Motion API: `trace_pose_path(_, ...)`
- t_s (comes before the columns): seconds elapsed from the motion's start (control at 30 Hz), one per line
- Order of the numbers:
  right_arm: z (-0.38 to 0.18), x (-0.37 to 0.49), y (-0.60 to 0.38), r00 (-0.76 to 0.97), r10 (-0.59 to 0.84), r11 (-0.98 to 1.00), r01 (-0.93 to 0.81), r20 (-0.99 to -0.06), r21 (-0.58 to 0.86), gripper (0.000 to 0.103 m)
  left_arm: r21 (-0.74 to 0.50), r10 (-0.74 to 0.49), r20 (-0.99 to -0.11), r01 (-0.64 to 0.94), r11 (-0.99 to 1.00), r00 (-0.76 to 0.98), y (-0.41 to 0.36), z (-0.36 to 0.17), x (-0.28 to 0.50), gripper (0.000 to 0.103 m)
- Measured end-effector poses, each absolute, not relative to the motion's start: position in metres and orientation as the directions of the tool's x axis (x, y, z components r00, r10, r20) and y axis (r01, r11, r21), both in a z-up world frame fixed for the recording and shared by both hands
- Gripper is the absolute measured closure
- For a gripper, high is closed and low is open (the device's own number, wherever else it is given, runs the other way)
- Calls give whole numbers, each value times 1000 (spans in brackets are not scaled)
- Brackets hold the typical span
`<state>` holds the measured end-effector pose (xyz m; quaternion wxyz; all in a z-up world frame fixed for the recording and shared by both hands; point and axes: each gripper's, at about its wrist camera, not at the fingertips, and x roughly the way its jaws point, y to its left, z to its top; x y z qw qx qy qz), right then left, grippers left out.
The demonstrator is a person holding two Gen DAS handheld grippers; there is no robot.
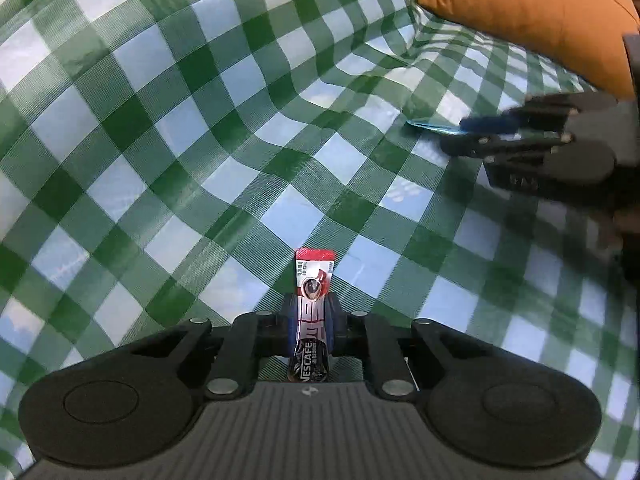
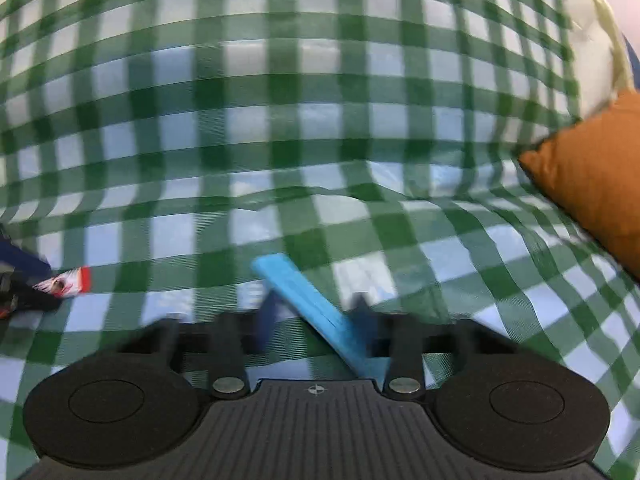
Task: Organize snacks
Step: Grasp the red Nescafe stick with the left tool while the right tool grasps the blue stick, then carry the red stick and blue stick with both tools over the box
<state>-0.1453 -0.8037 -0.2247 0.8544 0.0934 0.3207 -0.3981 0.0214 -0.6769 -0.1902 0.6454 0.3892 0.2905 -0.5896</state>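
Observation:
A red, white and black Nescafe stick sachet (image 1: 314,280) stands upright between the pads of my left gripper (image 1: 311,312), which is shut on its middle. Its red top pokes out past the fingertips. My right gripper (image 2: 314,316) holds a flat light-blue packet (image 2: 292,284) that lies slantwise between its two fingers. In the left wrist view the right gripper (image 1: 464,134) comes in from the right edge with the blue packet (image 1: 428,125) pinched just above the cloth. In the blurred right wrist view the left gripper (image 2: 24,288) and its sachet (image 2: 66,284) sit at the far left.
A green-and-white checked cloth (image 1: 200,120) covers the whole soft, wrinkled surface. An orange cushion (image 1: 532,12) lies at the upper right, also seen as the orange cushion (image 2: 592,184) at the right edge. Pale fabric (image 2: 592,40) shows behind it.

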Motion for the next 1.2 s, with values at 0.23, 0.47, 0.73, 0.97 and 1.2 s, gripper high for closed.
trace_pose_path(0.23, -203, -156, -770, 534, -593, 663, 748, -603, 10, 99, 60, -587, -806, 997, 45, 74, -624, -150, 12, 91)
trace_pose_path(0.47, -165, -223, -646, 648, -523, 622, 734, -553, 272, 99, -66, -639, -769, 993, 99, 12, -475, -95, -7, 91)
trace_pose_path(0.73, -136, -257, -454, 654, -428, 574, 730, -623, 372, 99, -129, -606, -792, 952, 278, 69, -327, -54, -36, 91)
trace_pose_path(0.97, -70, -248, -371, 693, -369, 639, 673, -619, 372, 99, -156, -621, -777, 926, 344, 100, -226, -3, -60, 91)
trace_pose_path(1.2, -6, -251, -292, 742, -319, 722, 594, -590, 355, 99, -166, -652, -742, 901, 401, 153, -128, 46, -92, 91)
